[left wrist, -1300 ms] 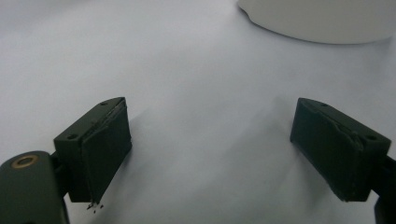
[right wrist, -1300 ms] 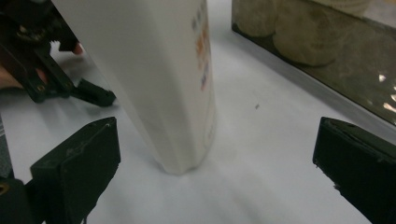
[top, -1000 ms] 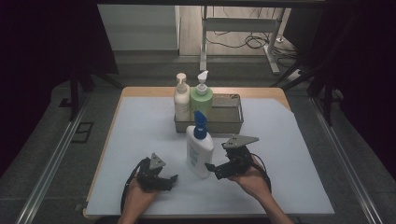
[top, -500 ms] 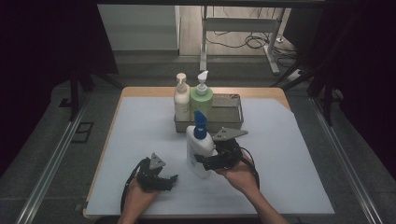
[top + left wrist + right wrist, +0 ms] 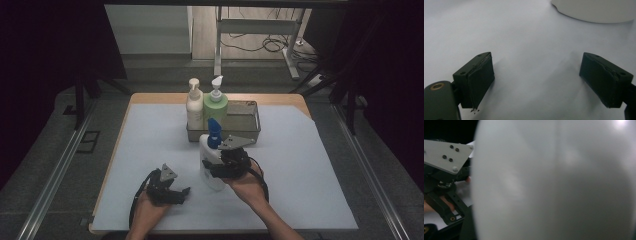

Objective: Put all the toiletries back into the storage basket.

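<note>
A white pump bottle (image 5: 209, 162) with a blue top stands upright at the middle of the high view, just in front of a metal tray (image 5: 248, 129). The right gripper (image 5: 220, 167) presses against its side; whether it grips, I cannot tell. Its own view shows blurred white plastic. The left gripper (image 5: 537, 85) rests spread wide on the white table (image 5: 524, 37).

White pump bottle (image 5: 209, 162) — blue nozzle, upright on the sheet — just before the basket (image 5: 248, 131).
</note>
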A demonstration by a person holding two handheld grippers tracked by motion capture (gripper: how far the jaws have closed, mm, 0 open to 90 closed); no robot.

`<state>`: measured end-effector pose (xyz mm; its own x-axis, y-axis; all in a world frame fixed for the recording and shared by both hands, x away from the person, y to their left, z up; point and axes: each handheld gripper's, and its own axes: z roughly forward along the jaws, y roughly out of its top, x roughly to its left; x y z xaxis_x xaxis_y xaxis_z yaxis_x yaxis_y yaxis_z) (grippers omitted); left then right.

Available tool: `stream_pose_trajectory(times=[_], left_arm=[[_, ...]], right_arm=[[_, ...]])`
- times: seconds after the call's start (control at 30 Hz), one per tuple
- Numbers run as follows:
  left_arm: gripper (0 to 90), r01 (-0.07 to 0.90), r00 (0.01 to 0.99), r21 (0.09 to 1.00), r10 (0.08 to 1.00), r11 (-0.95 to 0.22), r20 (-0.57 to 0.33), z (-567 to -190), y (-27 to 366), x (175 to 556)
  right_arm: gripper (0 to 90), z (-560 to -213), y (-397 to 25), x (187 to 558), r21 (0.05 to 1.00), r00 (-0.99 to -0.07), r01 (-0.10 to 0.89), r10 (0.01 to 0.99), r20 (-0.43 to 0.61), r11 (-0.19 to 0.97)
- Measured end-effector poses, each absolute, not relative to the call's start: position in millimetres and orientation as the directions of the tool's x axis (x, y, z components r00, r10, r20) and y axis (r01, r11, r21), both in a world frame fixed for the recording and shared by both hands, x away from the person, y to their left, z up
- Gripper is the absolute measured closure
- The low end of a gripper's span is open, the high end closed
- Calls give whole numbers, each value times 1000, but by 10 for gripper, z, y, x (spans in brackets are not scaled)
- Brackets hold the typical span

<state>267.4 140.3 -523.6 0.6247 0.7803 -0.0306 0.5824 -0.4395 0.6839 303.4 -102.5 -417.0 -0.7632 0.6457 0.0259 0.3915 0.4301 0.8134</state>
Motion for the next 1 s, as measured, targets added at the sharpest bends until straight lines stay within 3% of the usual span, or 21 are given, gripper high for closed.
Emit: stream_pose_trajectory(times=[1.0], left_arm=[[120, 584, 624, 682, 780, -440, -32, -5235, 1404, 2675]], right_arm=[[400, -3959, -1258, 3089, 791, -767, 400, 641, 13, 463]])
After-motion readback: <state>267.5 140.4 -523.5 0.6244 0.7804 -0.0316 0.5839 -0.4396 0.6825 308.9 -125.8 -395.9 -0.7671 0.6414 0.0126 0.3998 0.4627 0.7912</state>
